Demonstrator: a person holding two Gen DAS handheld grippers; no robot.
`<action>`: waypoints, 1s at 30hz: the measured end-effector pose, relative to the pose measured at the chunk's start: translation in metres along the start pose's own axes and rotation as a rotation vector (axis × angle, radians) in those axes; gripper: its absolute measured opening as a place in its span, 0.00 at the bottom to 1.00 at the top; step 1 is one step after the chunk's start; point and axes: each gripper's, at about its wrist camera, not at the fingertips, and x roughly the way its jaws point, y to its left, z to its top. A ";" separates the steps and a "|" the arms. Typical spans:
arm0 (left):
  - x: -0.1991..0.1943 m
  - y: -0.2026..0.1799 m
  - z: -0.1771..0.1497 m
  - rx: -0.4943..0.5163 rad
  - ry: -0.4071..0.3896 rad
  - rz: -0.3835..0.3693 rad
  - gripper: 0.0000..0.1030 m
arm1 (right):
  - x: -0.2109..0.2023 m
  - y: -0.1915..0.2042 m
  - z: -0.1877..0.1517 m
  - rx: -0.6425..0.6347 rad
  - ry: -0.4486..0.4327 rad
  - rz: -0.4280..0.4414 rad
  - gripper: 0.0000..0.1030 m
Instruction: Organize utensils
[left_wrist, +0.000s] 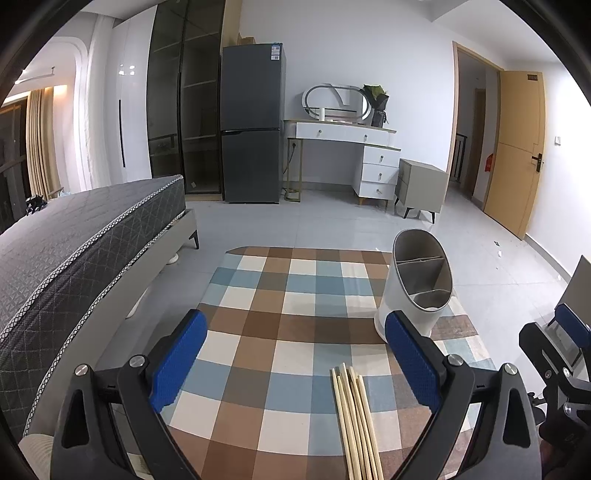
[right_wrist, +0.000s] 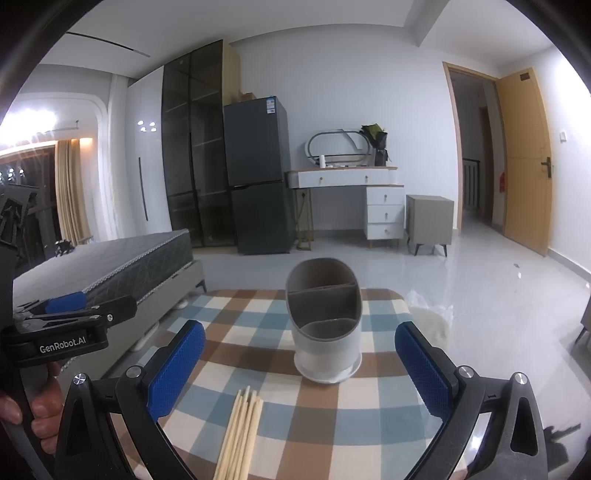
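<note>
A bundle of wooden chopsticks (right_wrist: 242, 428) lies loose on the checked desk (right_wrist: 229, 317), at 6 o'clock from the divided utensil holder (right_wrist: 325, 325) and apart from it. They look light, stiff and prone to roll or scatter, so a pinch across the middle seems safest. The right gripper (right_wrist: 299, 373) and left gripper (left_wrist: 295, 365) are both spread wide, holding nothing. The holder stands near the desk's 12 o'clock edge; open cloth surrounds the sticks.

pale wooden chopsticks (right_wrist: 240, 432), matt, probably plastic holder (right_wrist: 325, 321), checked cloth tablecloth (right_wrist: 351, 413), glossy floor tiles (right_wrist: 498, 295)
</note>
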 end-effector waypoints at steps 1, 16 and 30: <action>0.000 0.000 0.000 -0.001 0.001 0.000 0.92 | 0.000 0.000 0.000 0.001 0.001 0.001 1.00; 0.001 -0.001 0.000 -0.005 0.007 0.002 0.92 | 0.001 -0.001 0.000 0.001 -0.001 -0.002 1.00; 0.003 -0.004 -0.001 -0.007 0.012 0.005 0.92 | 0.001 -0.001 0.000 0.002 0.000 -0.002 1.00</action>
